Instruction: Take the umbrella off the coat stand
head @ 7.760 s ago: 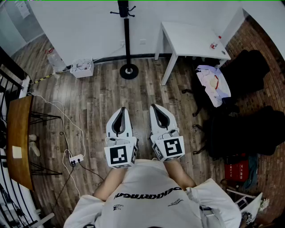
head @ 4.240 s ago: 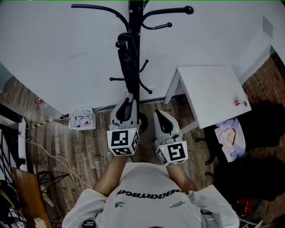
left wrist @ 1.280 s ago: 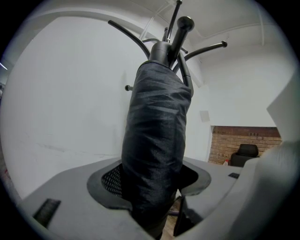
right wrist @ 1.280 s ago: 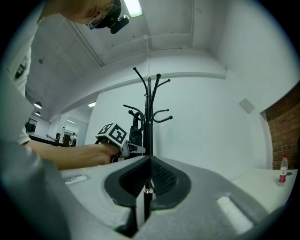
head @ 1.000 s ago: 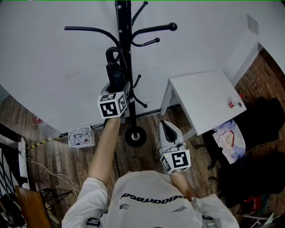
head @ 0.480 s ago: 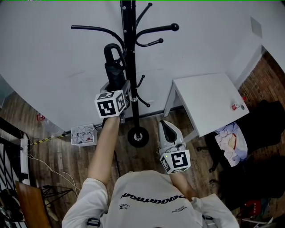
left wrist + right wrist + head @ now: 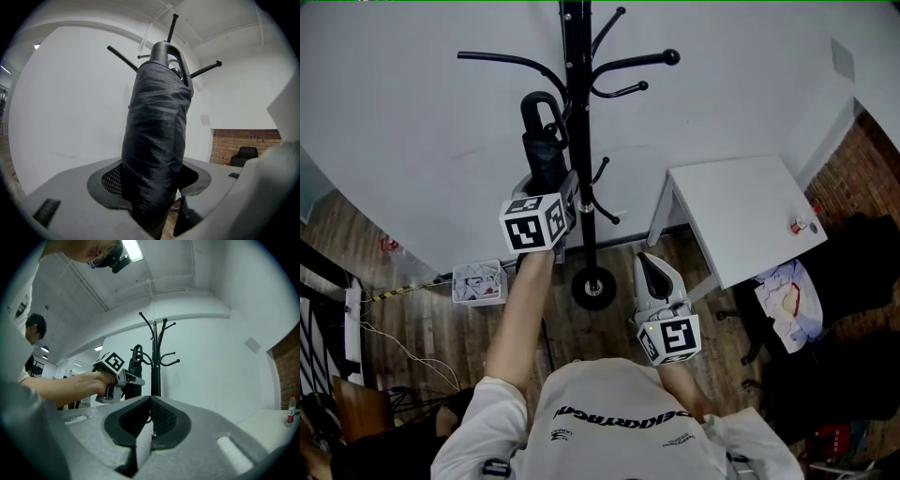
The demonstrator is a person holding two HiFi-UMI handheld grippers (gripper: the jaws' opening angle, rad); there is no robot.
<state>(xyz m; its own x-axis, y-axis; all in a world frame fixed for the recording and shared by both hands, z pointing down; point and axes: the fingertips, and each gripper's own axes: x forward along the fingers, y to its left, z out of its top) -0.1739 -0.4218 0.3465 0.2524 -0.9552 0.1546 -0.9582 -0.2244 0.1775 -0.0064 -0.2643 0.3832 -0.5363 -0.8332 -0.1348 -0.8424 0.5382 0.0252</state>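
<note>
On the left, your left tongs (image 7: pixel 152 176) were clamped around the folded black umbrella (image 7: pixel 544 150), gripping its cloth body below the crook handle. Within the last second you had raised that hand a little. The crook, which had overlapped the pole, now showed just left of the coat stand (image 7: pixel 577 141) with a sliver of wall between them. That suggested the lift-off was under way, though I could not tell whether the crook was fully clear of its peg. The umbrella stood nearly upright beside the pole, its long axis running parallel to it, with the crook on top and the tip pointing at the floor, hidden behind your tongs and arm. To the right, your right tongs (image 7: pixel 651 264) hung low by your chest, closed on nothing and well apart from the stand.
</note>
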